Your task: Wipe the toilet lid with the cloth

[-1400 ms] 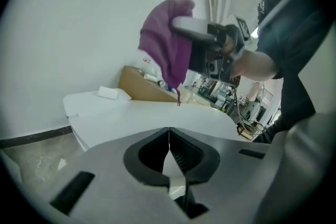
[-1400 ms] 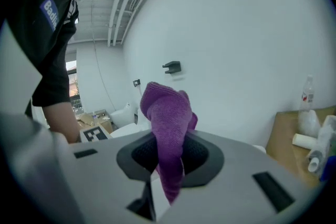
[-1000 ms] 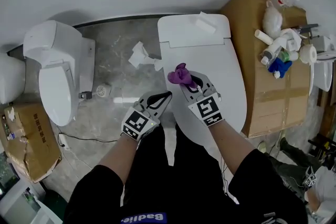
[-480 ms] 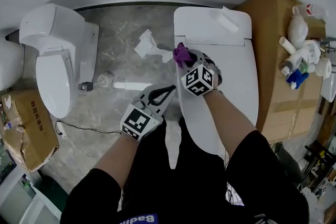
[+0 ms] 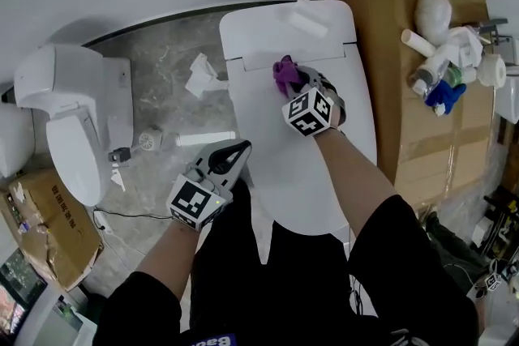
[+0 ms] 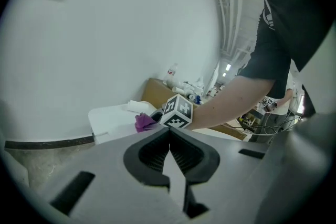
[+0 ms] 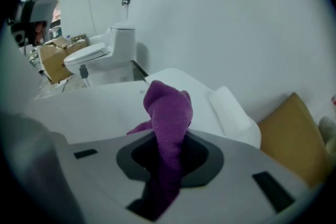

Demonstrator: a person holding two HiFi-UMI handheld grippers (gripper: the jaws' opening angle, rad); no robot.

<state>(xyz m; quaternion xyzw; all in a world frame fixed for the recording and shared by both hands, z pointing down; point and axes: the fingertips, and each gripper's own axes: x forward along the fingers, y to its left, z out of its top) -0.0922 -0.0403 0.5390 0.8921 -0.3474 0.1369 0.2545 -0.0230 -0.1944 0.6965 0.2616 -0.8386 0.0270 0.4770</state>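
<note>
The white toilet lid [image 5: 300, 166] lies closed in the middle of the head view. My right gripper [image 5: 290, 82] is shut on a bunched purple cloth [image 5: 284, 72], which it holds at the lid's far end, close to the hinge; whether the cloth touches the lid I cannot tell. In the right gripper view the purple cloth [image 7: 167, 113] sticks up out of the jaws over the lid [image 7: 89, 107]. My left gripper [image 5: 228, 156] hangs shut and empty beside the lid's near left edge. From the left gripper view, the cloth [image 6: 143, 122] and the right gripper's marker cube [image 6: 178, 112] show over the closed jaws.
A second white toilet [image 5: 77, 121] stands at the left on the grey floor. A cardboard box [image 5: 422, 134] at the right bears bottles and a paper roll [image 5: 491, 69]. Crumpled paper [image 5: 199, 77] and a white tube [image 5: 207, 138] lie on the floor. A folded white item [image 5: 312, 19] rests behind the lid.
My right gripper has carried the purple cloth away from me and downward to the lid's far end. The left gripper has shifted slightly back toward me, still shut.
</note>
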